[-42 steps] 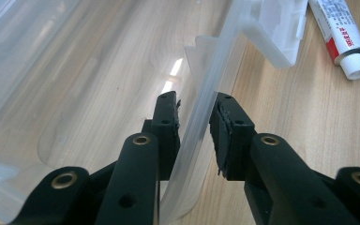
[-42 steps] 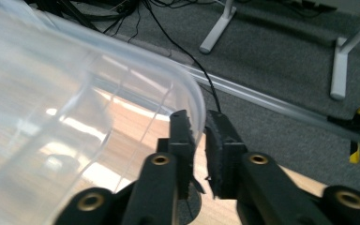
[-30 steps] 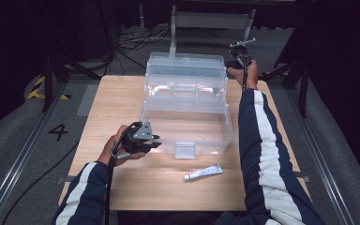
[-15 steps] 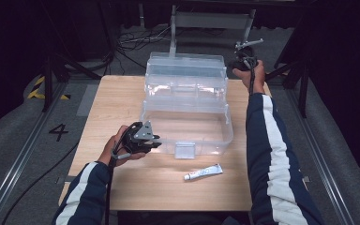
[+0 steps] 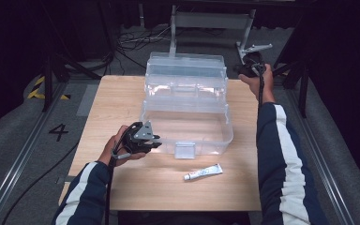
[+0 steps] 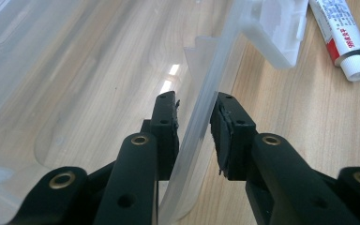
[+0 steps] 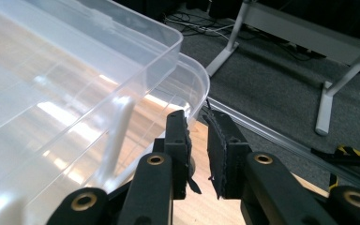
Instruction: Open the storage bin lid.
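Wooden table (image 5: 122, 98), centre: a clear plastic tackle-style box (image 5: 185, 123) stands open, its upper trays (image 5: 185, 79) folded back toward the far side, the lower tub nearest the person, a latch tab (image 5: 184, 150) on its near wall. Left gripper (image 5: 155, 142) sits at the tub's near left corner, held in the left hand (image 5: 117, 147). In the left gripper view its jaws straddle the tub's thin clear wall (image 6: 201, 117), one pad inside, one outside; the right pad touches the plastic, a thin gap shows at the left pad, so clasping the wall loosely at most. A small white tube (image 5: 203, 172) with a red-and-black label lies on the table near the person, just right of the latch, apart from the box. Right gripper (image 5: 242, 68) is held by the right hand (image 5: 258, 80) at the far right corner of the upper trays; its jaws stand slightly parted, nothing between them, beside the tray rim (image 7: 187, 70). Dark floor and cables (image 5: 131, 44) beyond the table.
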A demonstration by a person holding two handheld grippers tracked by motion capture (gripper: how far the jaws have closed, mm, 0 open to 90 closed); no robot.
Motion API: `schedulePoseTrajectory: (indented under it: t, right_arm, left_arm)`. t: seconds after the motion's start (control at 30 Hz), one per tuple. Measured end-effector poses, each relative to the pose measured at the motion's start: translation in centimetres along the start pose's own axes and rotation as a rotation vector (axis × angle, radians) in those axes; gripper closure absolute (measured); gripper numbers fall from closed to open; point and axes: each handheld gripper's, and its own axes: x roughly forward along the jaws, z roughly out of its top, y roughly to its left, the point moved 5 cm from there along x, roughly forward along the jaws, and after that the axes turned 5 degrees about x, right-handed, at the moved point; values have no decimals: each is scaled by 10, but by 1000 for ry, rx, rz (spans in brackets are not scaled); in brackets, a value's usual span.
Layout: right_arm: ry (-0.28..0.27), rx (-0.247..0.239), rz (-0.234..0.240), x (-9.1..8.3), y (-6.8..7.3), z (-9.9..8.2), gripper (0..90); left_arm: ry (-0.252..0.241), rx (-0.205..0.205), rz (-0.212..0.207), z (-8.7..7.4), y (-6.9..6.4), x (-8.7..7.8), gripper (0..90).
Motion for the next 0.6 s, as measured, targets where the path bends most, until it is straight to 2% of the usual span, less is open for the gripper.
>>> schedulePoseTrajectory:
  t: [0.23, 0.33, 0.4, 0.53, 0.6]
  right_arm:
    - [-26, -38, 14, -25, 8, -11, 786]
    - [-47, -50, 34, -40, 13, -19, 785]
    - [-51, -54, 39, -43, 14, -20, 785]
    - [-67, -85, 56, -66, 20, -33, 783]
    - [-71, -93, 59, -71, 22, -36, 783]
  left_arm:
    - [18, 14, 8, 0, 0, 0, 714]
    - [20, 10, 11, 1, 0, 1, 710]
    - [23, 10, 13, 1, 0, 1, 709]
    - [27, 9, 18, 1, -1, 2, 702]
    - [32, 10, 21, 1, -2, 1, 700]
